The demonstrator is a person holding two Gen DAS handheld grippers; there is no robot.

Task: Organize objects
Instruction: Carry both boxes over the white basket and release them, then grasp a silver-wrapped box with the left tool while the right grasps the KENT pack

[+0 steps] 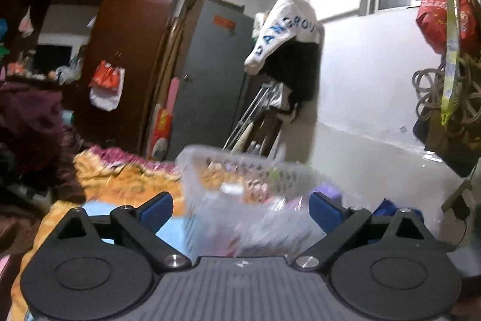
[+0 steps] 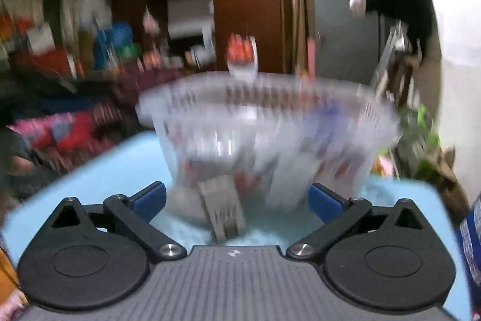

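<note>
— While both grippers are standing wide, is either one holding anything?

— No. The left gripper (image 1: 242, 208) is showing its blue pads spread far apart, gripping nothing; the right gripper (image 2: 237, 199) is doing the same. The clear plastic basket (image 1: 240, 170) is sitting between the pads in each view, but no pad is pressing on it.

— Where is that basket lying?

— It is resting on a light blue surface (image 2: 90, 170), dead ahead at twelve o'clock from the right gripper and close in front. From the left gripper it is sitting at about twelve to one o'clock, with a corner turned toward the camera. Blur is hiding much of what is inside; a grey ridged object (image 2: 224, 209) is showing low at its near wall, and I cannot tell whether that is in the basket or just in front.

— Which hand is looking better placed?

— I am judging the right one nearer, since the basket is filling more of its view. The basket's long side is running nine to three across that view, so a grab at the near rim looks like the likelier approach.
</note>
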